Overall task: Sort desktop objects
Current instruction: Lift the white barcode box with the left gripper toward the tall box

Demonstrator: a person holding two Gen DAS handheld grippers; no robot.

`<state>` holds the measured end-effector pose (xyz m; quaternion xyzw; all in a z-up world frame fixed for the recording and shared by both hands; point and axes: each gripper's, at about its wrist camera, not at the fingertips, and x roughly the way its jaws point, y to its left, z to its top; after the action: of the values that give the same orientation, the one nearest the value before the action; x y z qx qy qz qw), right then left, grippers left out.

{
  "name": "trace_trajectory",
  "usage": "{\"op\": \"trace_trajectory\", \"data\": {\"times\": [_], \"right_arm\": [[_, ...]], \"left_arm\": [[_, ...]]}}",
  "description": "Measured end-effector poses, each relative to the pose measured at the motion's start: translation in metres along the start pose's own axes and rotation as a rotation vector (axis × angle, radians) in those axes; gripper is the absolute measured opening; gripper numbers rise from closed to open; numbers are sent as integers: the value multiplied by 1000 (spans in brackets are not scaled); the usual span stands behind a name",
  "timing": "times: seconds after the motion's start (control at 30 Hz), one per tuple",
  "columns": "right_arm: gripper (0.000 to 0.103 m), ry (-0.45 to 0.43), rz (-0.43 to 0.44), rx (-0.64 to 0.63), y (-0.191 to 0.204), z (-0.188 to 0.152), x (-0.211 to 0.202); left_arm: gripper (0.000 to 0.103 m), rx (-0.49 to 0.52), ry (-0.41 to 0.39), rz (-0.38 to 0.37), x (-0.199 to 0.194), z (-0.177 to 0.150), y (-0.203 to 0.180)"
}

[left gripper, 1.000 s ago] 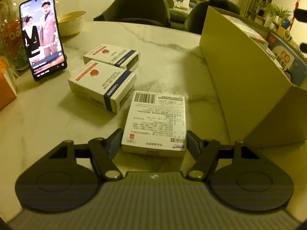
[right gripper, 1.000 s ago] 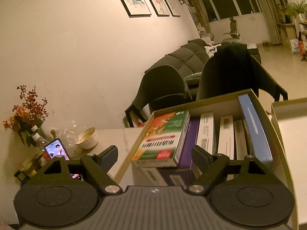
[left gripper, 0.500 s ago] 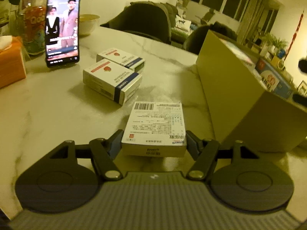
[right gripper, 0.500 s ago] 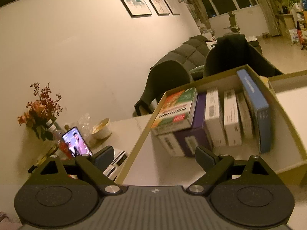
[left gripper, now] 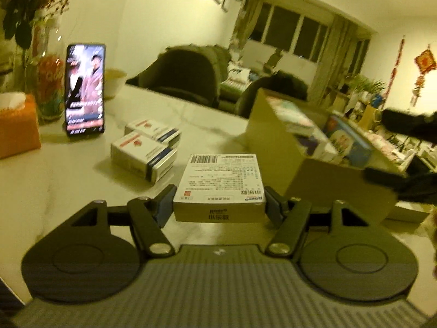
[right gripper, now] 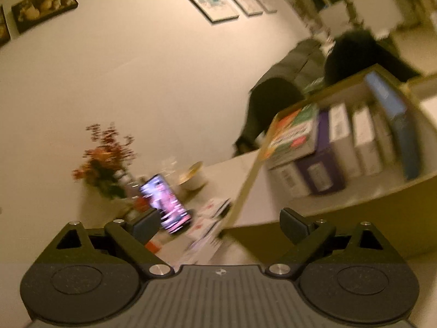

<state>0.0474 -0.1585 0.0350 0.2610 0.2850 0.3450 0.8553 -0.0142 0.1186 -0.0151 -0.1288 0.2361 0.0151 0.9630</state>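
Observation:
My left gripper [left gripper: 220, 201] is shut on a white medicine box [left gripper: 221, 180] with a barcode on top. It holds the box flat, just above the marble table [left gripper: 54, 186]. Two more white boxes with red and blue marks [left gripper: 143, 155] [left gripper: 153, 129] lie on the table to the left. An open cardboard box [left gripper: 273, 136] stands to the right, with several packets upright inside [right gripper: 341, 142]. My right gripper [right gripper: 218, 221] is open and empty. It hovers near the front left corner of the cardboard box [right gripper: 327, 207].
A lit phone [left gripper: 85, 90] stands propped at the back left. Beside it are an orange tissue box [left gripper: 16, 125], a vase of flowers [left gripper: 46, 87] and a bowl [left gripper: 114, 82]. Dark chairs [left gripper: 185, 73] stand behind the table.
The left gripper has lifted the white box off the table and tilted up. The right gripper has swung left, rolled, and opened its jaws a little wider.

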Motion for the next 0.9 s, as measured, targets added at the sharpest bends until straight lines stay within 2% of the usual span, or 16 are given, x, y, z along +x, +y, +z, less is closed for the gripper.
{"op": "trace_trajectory", "data": {"times": [0.27, 0.4, 0.6, 0.7, 0.8, 0.87, 0.9], "right_arm": [[95, 73, 85, 47, 7, -9, 8], [95, 87, 136, 86, 5, -8, 11], [87, 90, 187, 154, -4, -5, 13], [79, 85, 200, 195, -10, -4, 13], [62, 87, 226, 242, -17, -3, 14], [46, 94, 236, 265, -22, -2, 16], [43, 98, 239, 274, -23, -2, 17]], "left_arm": [[66, 34, -75, -92, -23, 8, -14], [66, 36, -87, -157, -27, 9, -19], [66, 34, -88, -267, -25, 9, -25], [66, 47, -87, -289, -22, 8, -30], [66, 58, -90, -299, -18, 7, -33], [66, 62, -89, -305, -15, 6, -34], [66, 64, -88, -303, -14, 6, -35]]}}
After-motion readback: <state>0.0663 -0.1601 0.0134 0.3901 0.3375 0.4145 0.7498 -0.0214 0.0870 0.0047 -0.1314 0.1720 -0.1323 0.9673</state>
